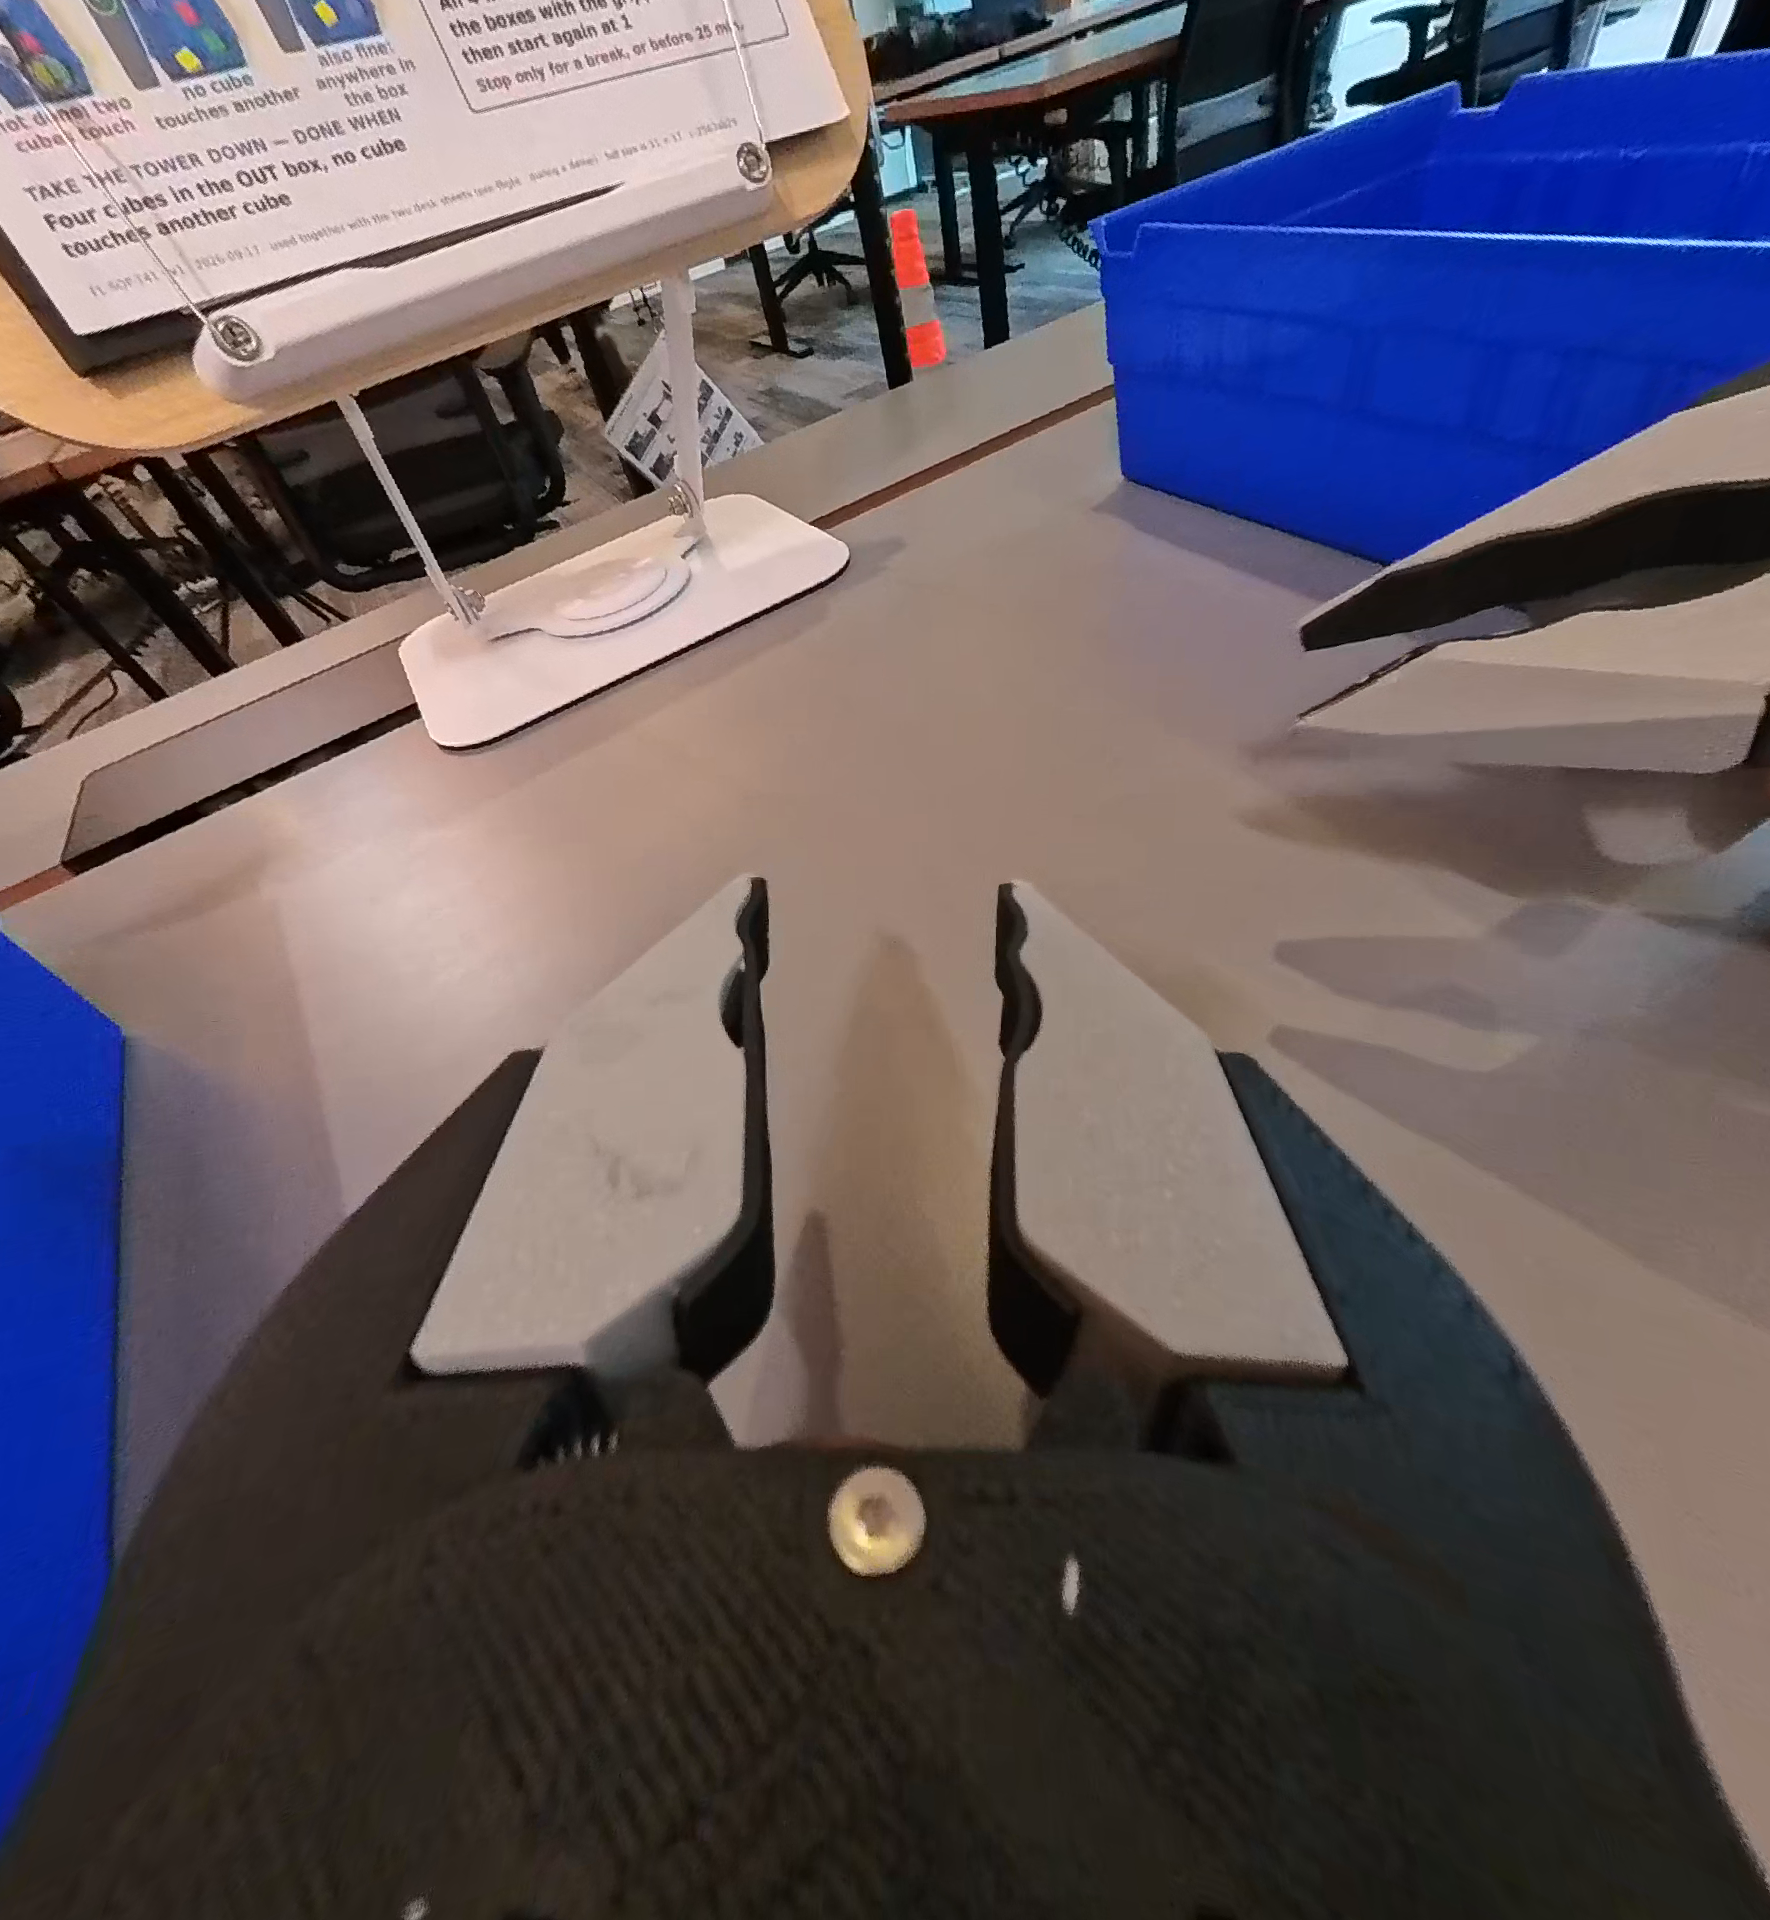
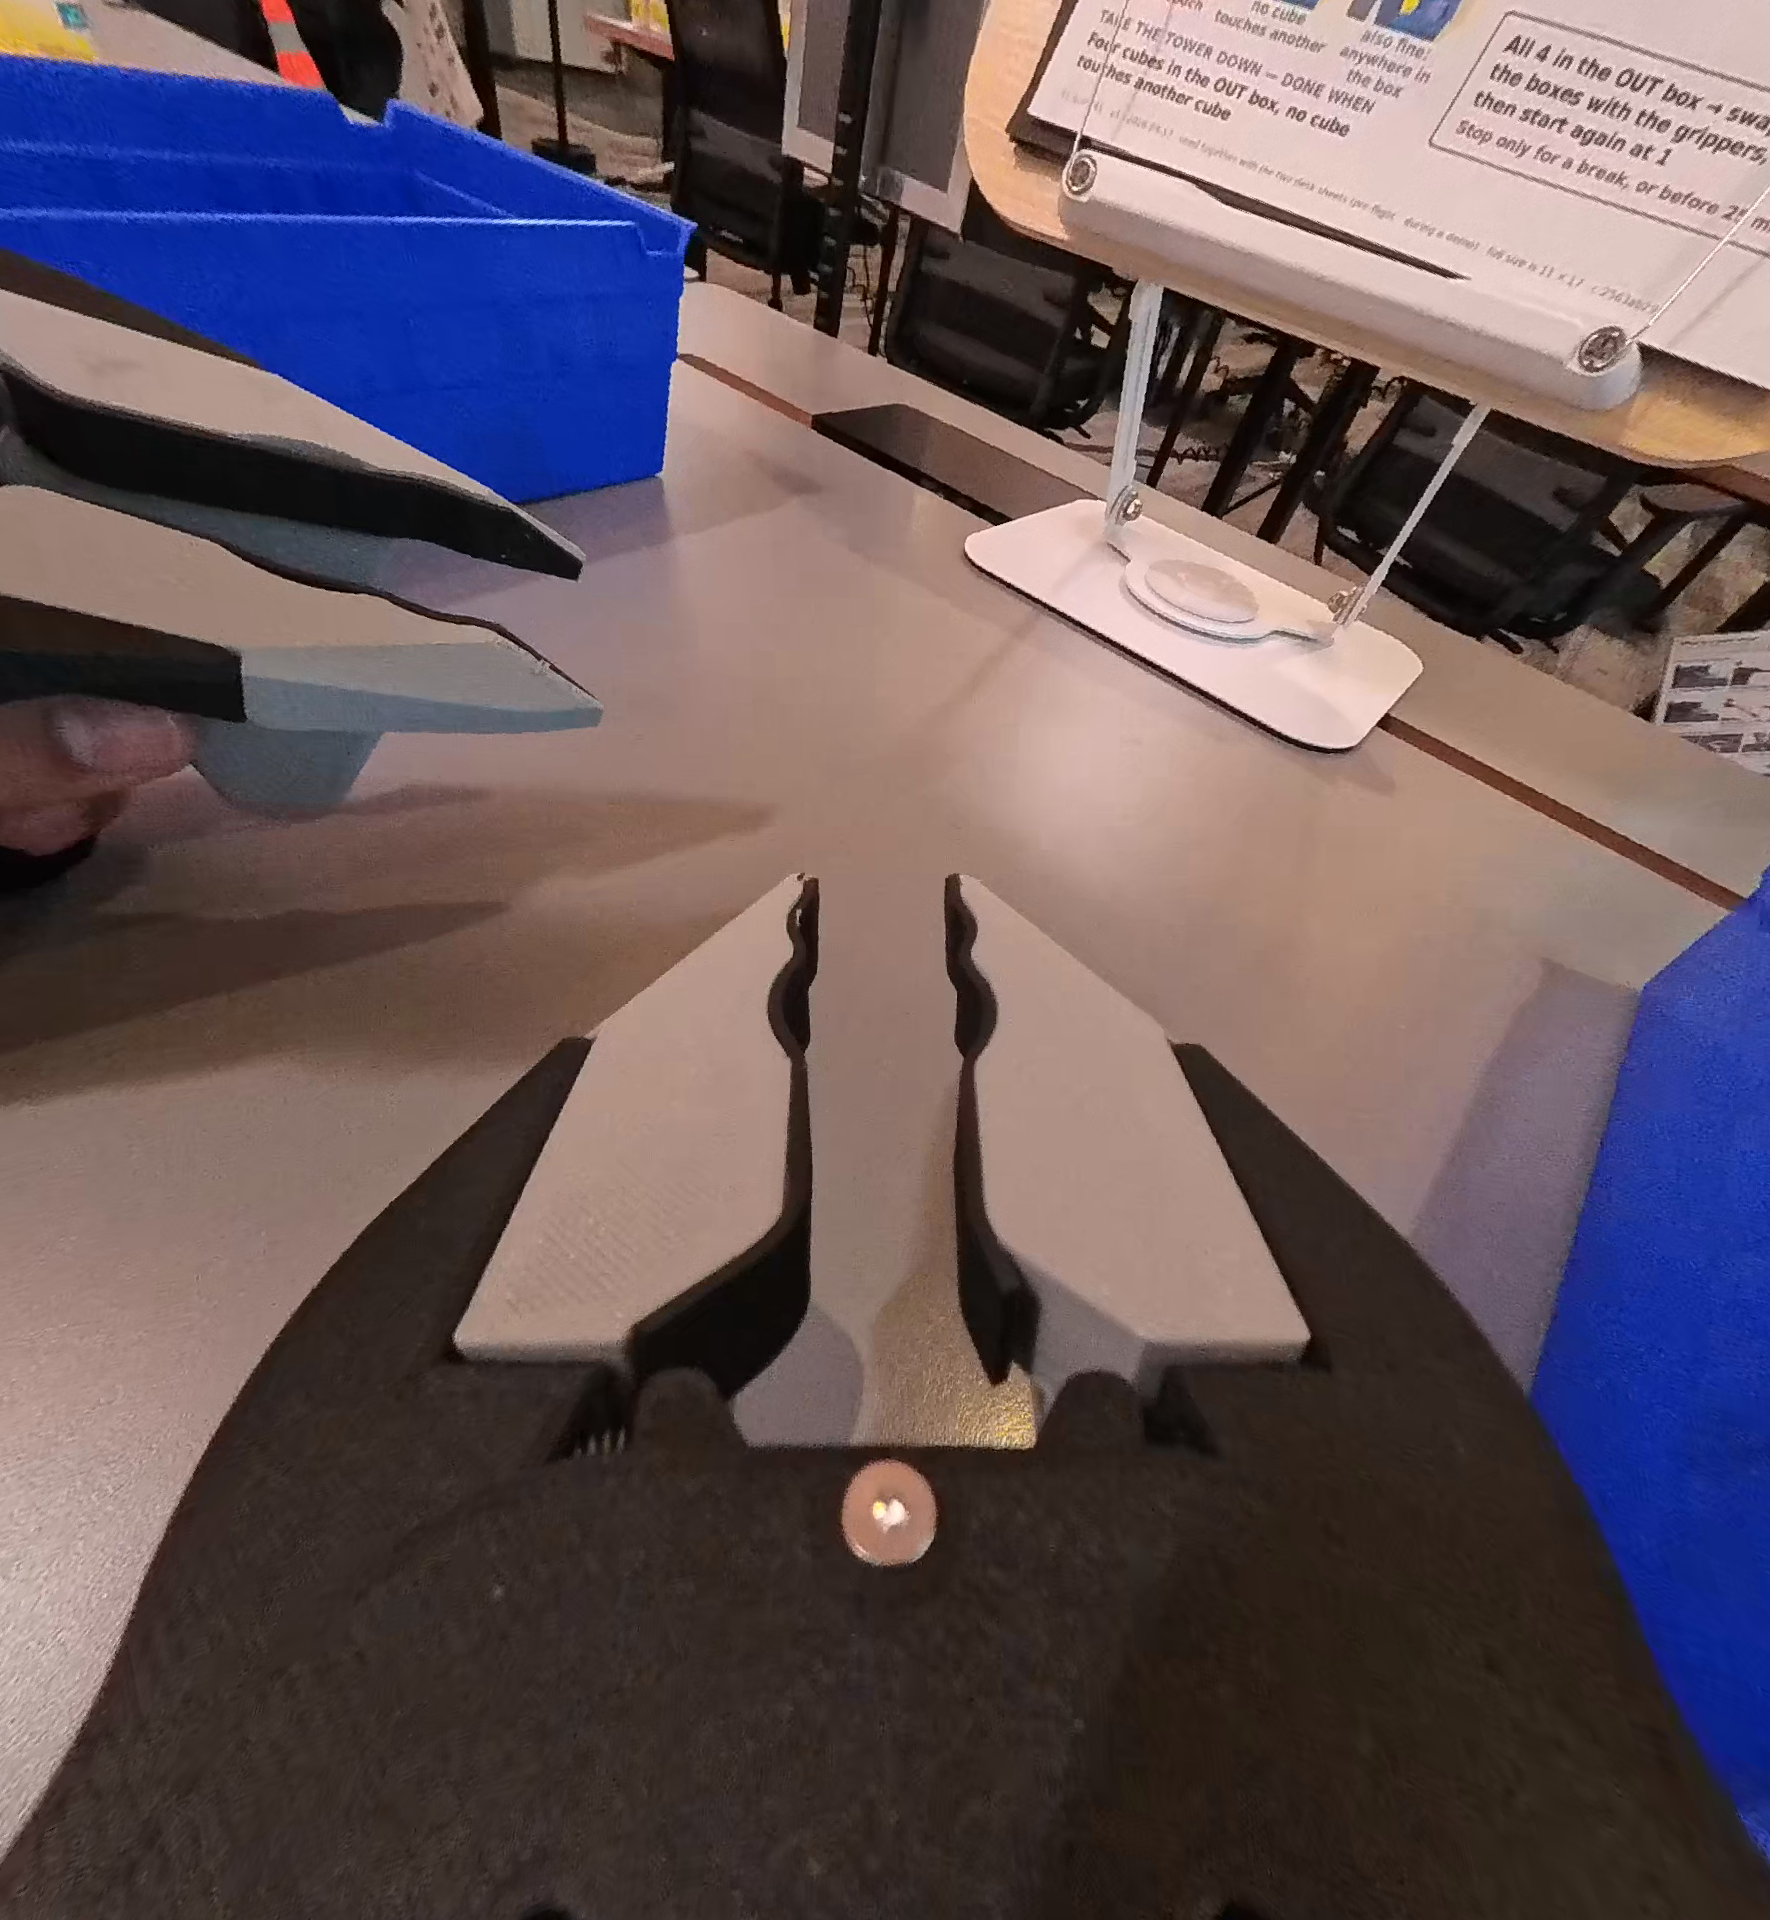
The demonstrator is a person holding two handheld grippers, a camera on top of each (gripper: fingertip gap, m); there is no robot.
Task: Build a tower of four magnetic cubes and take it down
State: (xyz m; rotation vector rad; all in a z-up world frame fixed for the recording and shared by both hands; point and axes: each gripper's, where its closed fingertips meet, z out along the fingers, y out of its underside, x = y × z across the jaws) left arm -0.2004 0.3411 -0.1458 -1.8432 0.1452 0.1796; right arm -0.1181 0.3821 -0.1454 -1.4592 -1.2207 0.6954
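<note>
Both grippers hover over the grey table point(image 1: 964, 707) with nothing between their fingers. The left gripper point(image 1: 881, 904) has its fingers spread a little, with bare tabletop showing through the gap. Same deal with the right gripper point(image 2: 876, 899): fingers parted, slightly narrower gap, nothing pinched.

Using the white document stand point(image 1: 621, 613) as the landmark: it sits at the far edge of the table, holding a printed instruction sheet point(image 1: 372, 135) up on its wooden board. In the left wrist view both grippers are on the near side of it, and the right gripper comes in from the right of the stand, its fingers apart too. One blue bin point(image 1: 1463, 343) sits to the right of the stand, up against the far table edge, and another blue bin point(image 1: 8, 1351) is on the near left, only a wall of it showing.

As for the magnetic cubes, no cube shows up in either view, so I can't tell where they are. The insides of both bins are hidden from these angles. A fingertip point(image 2: 81, 743) of the person shows under the left gripper in the right wrist view.
</note>
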